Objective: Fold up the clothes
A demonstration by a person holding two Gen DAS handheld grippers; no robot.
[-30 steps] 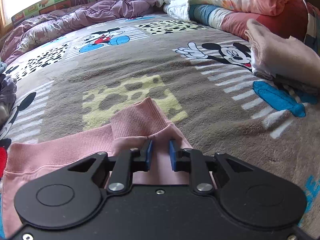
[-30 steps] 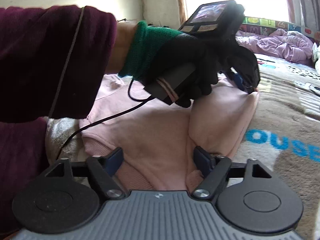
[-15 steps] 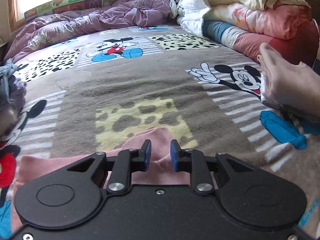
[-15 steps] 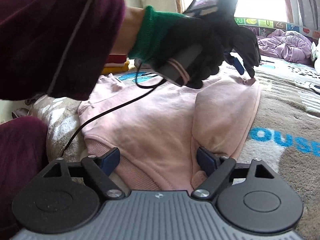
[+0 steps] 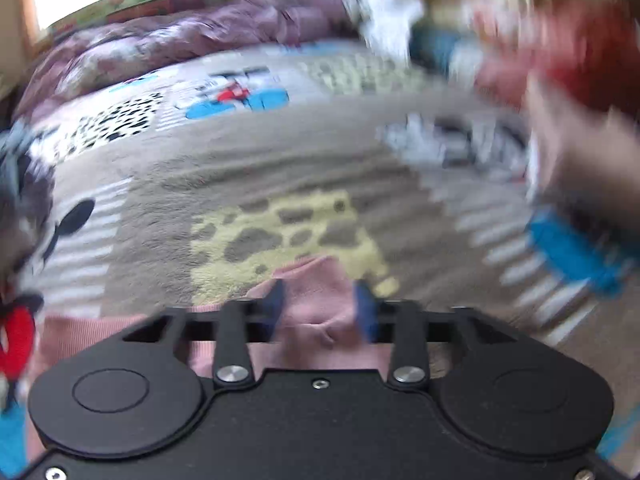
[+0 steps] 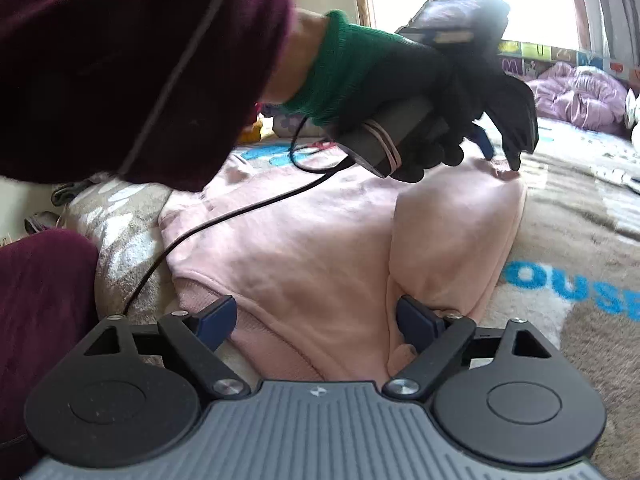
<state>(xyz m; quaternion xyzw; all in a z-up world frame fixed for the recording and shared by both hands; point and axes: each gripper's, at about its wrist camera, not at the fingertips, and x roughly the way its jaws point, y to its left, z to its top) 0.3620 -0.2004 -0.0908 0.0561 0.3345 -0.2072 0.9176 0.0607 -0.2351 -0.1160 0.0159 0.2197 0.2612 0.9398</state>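
Observation:
A pink sweatshirt lies flat on the cartoon-print blanket, one sleeve folded over its body. My right gripper hovers open over the hem, a finger on each side of the cloth. A person's black-gloved hand holds my left gripper at the far end of the folded sleeve. In the blurred left wrist view, the left gripper stands open, with the pink ribbed cuff lying between and under its blue pads.
A folded beige garment lies at the right. Stacked quilts and a purple duvet line the far side. A maroon sleeve and a black cable cross the left of the right wrist view.
The left gripper's fingers have spread apart and let go of the cuff, and its view is now motion-blurred. The right gripper has stayed open over the hem.

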